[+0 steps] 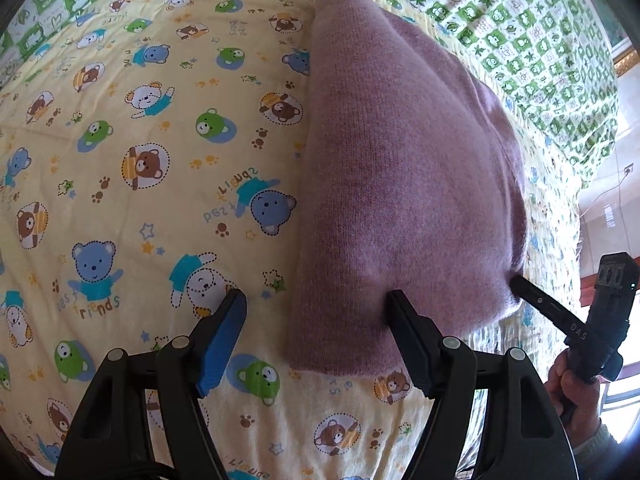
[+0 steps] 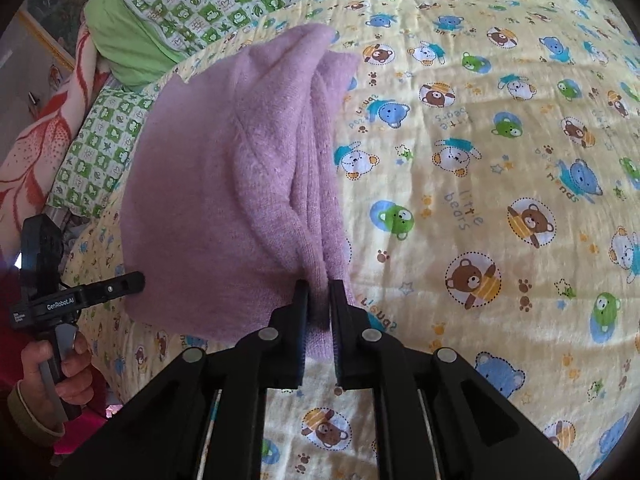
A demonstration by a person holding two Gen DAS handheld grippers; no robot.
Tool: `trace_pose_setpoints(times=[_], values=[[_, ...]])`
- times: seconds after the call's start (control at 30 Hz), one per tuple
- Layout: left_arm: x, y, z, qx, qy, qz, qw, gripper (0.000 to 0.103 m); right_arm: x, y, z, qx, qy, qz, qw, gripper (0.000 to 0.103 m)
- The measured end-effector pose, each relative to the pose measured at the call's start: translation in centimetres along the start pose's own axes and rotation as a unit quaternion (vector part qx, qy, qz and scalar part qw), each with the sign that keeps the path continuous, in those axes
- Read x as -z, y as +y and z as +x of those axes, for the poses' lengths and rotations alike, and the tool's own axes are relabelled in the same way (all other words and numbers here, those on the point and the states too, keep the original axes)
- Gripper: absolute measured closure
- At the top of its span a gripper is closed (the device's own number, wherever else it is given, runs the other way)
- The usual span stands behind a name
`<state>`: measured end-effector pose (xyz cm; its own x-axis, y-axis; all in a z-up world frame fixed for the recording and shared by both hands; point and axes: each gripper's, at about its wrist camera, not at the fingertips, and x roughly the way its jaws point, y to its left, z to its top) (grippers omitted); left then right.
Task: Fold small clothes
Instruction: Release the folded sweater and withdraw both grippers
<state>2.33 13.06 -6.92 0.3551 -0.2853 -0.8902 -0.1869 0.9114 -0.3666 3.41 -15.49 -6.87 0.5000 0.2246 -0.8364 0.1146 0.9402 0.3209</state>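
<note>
Plainly, the folded pink knit garment (image 1: pixel 404 184) lay on the yellow bear-print quilt (image 1: pixel 140 152), stretching away from both cameras toward the green-checked cover (image 1: pixel 532 40) at the far side of the bed.

Seen from its own camera, the left gripper (image 1: pixel 316 300) stood spread wide — its left finger, with a blue pad (image 1: pixel 224 340), hung over bare quilt beside the garment, while its right finger was at the garment's near edge; nothing lay clamped between them. At the right edge of that view the right gripper (image 1: pixel 520 282) met the garment's near right corner, with the person's hand (image 1: pixel 576 396) around its handle below.

From the right wrist camera, the right gripper (image 2: pixel 319 286) was nearly closed, its two fingers pinching a thick bunch of pink layers at the near edge of the garment (image 2: pixel 224 184). The stacked folds ran away from the grip in ridges. At the left edge, the left gripper (image 2: pixel 136 280) pointed toward the garment's near left side, apparently just short of it, held by the person's other hand (image 2: pixel 60 364). A red-patterned blanket (image 2: pixel 44 132) and a green cloth (image 2: pixel 120 36) lay beyond the quilt — upper left of that view.
</note>
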Motion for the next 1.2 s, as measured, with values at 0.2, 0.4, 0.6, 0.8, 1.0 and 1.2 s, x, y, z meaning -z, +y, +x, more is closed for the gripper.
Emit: trace_pose_setpoints(times=[0.2, 0.4, 0.6, 0.8, 1.0, 1.2], values=[[1.1, -0.5, -0.9, -0.014, -0.004, 0.018, 0.9997, 0.031, 0.8, 0.3, -2.1, 0.004, -0.018, 0.003, 1.0, 0.09], [3.1, -1.2, -2.5, -0.043, -0.022, 0.045, 0.9978, 0.031, 2.0, 1.2, -3.7, -0.003, -0.037, -0.003, 0.999, 0.063], [5.1, -2.6, -3.7, -0.057, -0.038, 0.057, 0.996, 0.03, 3.6, 2.6, -3.9, -0.01, -0.035, -0.012, 0.999, 0.053], [6.8, -2.6, -4.4, -0.071, -0.055, 0.066, 0.9938, 0.029, 5.7, 3.9, -4.2, -0.015, -0.031, -0.029, 0.999, 0.039], [9.0, -2.0, -5.6, -0.092, -0.097, 0.077, 0.988, 0.024, 7.9, 4.6, -4.0, -0.015, -0.022, -0.043, 0.999, 0.03], [11.0, -1.3, -5.3, -0.114, -0.092, 0.085, 0.9856, 0.022, 9.3, 5.2, -3.4, -0.008, -0.015, -0.068, 0.998, 0.025]])
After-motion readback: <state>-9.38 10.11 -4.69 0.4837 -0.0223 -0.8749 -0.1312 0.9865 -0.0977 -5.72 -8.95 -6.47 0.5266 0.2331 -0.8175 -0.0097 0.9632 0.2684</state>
